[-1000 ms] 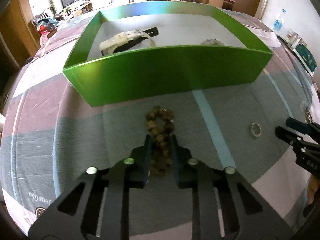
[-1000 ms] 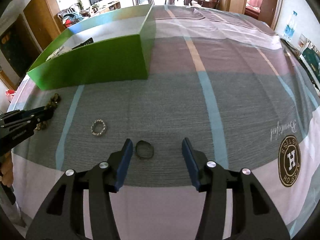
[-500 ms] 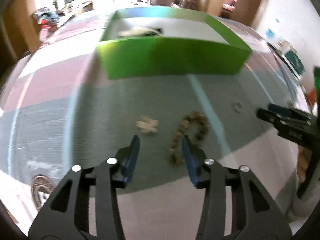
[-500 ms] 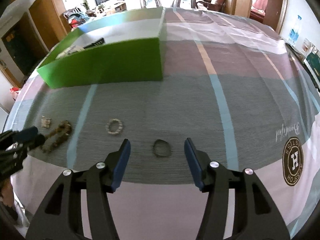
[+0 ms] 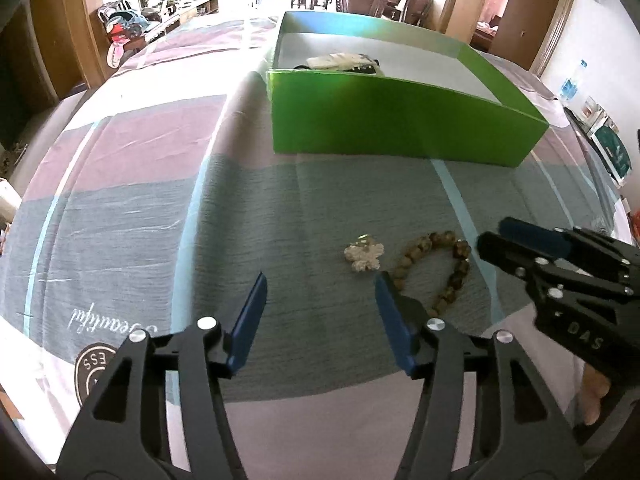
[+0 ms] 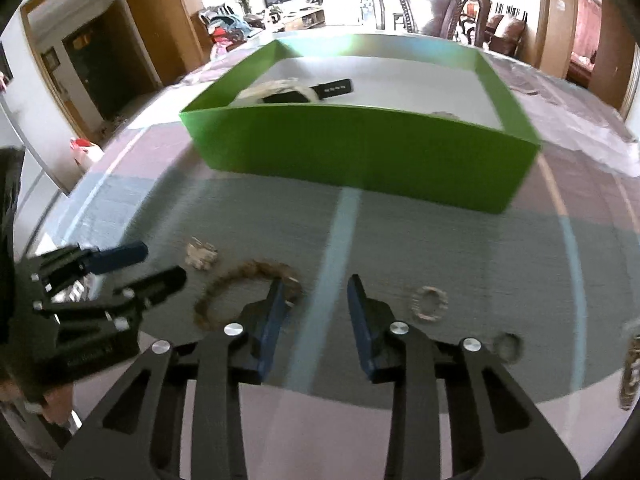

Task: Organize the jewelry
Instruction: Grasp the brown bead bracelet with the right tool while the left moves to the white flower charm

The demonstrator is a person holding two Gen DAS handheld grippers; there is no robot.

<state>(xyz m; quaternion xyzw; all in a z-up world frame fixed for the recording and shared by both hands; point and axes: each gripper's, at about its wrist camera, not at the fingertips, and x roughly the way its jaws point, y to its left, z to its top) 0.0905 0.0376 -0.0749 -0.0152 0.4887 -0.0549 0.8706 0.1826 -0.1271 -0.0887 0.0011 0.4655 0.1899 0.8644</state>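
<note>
A brown bead bracelet (image 5: 436,268) lies on the tablecloth, with a pale flower-shaped piece (image 5: 363,256) just left of it. My left gripper (image 5: 320,292) is open and empty, short of the flower piece. My right gripper (image 6: 316,292) is open and empty; its left finger (image 6: 270,320) overlaps the bracelet's (image 6: 244,280) right end. The right gripper also shows in the left wrist view (image 5: 496,240). A small beaded ring (image 6: 430,304) and a dark ring (image 6: 508,346) lie to its right. The green box (image 5: 400,120) holds a white watch (image 5: 340,60) and a black strap (image 6: 328,89).
A chain-like piece (image 6: 630,376) lies at the far right edge of the right wrist view. A wooden chair (image 6: 432,4) stands behind the table. Cluttered shelves and a doorway are at the back left.
My left gripper let go of the bracelet, opened and swung left toward the flower piece. My right gripper moved left from the dark ring to the bracelet's right end.
</note>
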